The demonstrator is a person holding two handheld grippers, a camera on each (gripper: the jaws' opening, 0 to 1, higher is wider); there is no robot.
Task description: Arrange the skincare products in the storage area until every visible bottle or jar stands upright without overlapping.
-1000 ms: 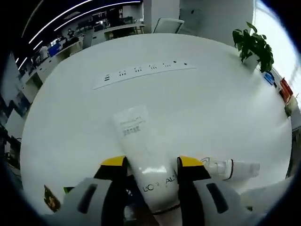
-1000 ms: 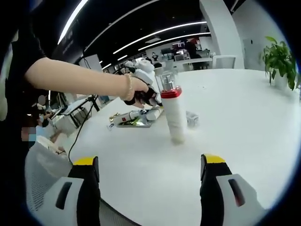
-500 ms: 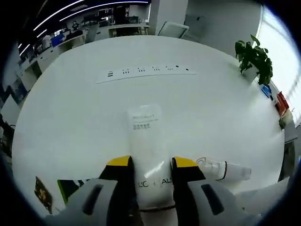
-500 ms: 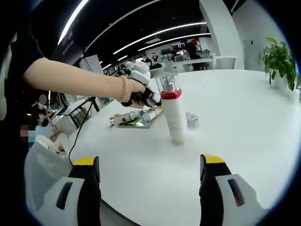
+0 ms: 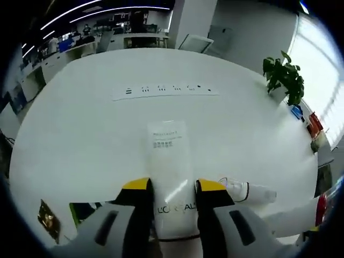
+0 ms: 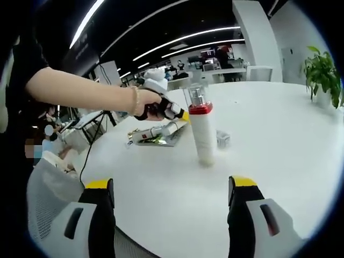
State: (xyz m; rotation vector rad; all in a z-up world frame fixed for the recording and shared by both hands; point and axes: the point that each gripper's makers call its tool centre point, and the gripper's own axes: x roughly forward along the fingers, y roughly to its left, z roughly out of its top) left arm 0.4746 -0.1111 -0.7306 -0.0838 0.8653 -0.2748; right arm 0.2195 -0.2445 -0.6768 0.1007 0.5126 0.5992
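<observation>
In the left gripper view we see the left gripper [image 5: 171, 188] pinching a white L'Oreal tube [image 5: 170, 172] between its yellow-tipped jaws — the tube lies flat on the white table [image 5: 97, 134], pointing away from the camera. Just right of the jaws a clear-capped spray bottle [image 5: 248, 191] lies on its side, and a green tray [image 5: 80, 210] sits at lower left; we cannot tell what it holds. A potted plant [image 5: 283, 79] stands at the far edge. In the right gripper view the right gripper [image 6: 168, 188] hovers with jaws spread wide, nothing between them. Ahead, a white bottle with red collar [image 6: 202, 131] stands upright on the table — a person's hand [image 6: 153, 107] holds the other gripper beside it.
</observation>
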